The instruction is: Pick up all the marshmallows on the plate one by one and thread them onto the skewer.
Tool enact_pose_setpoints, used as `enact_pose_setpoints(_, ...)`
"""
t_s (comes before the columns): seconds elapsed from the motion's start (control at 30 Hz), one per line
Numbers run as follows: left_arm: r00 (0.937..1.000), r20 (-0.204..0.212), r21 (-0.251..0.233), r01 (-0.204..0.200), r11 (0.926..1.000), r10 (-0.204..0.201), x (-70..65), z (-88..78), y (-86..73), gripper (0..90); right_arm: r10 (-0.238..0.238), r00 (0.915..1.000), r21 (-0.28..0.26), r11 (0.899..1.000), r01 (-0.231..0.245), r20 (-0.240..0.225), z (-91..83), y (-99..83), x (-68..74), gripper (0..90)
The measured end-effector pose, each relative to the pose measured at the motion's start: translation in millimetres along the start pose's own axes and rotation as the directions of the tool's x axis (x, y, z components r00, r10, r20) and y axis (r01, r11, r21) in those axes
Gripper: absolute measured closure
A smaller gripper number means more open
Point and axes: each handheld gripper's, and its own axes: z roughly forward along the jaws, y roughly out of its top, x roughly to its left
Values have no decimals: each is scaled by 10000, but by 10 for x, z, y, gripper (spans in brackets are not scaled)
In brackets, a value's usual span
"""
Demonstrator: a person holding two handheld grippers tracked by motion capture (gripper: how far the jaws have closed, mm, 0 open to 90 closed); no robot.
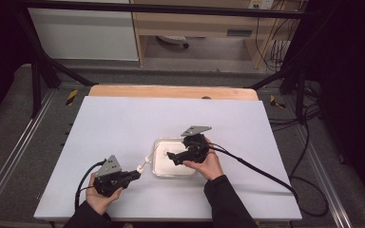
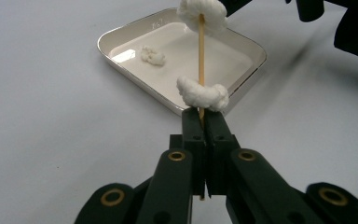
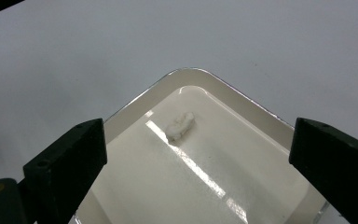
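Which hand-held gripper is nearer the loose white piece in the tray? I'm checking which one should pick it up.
Right. The right hand-held gripper hovers open over the tray, the white piece just ahead. The left hand-held gripper sits outside the tray, clamping a skewer.

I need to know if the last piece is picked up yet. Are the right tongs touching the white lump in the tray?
Apart. In the right gripper view the right tongs stand wide open above the tray, the white lump lying untouched between them.

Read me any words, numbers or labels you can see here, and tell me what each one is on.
None can be read.
Raised mark on the rim of the white tray: too small and blurred to read.
Pale label on the shelf unit behind the table: too small to read.
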Motion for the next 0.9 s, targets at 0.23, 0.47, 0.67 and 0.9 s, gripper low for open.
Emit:
enact_pose_setpoints(0.23, 10000, 31, 13, -17, 10000, 17, 5, 4, 0, 888, 123, 9999, 252, 9996, -121, -100, 203, 44, 2, 136)
enact_pose_setpoints(0.47, 10000, 37, 26, -15, 10000, 15, 7, 6, -2, 888, -258, 9991, 532, 9982, 275, -323, 375, 65, 28, 297)
enact_pose_setpoints(0.67, 10000, 67, 69, -31, 10000, 31, 5, 16, -4, 888, -222, 9993, 637, 9977, 242, -315, 459, 56, -12, 444)
enact_pose_setpoints(0.9, 10000, 88, 97, -44, 9999, 43, -2, 28, -5, 888, -435, 9978, 997, 9938, 483, -496, 537, 4, -21, 542)
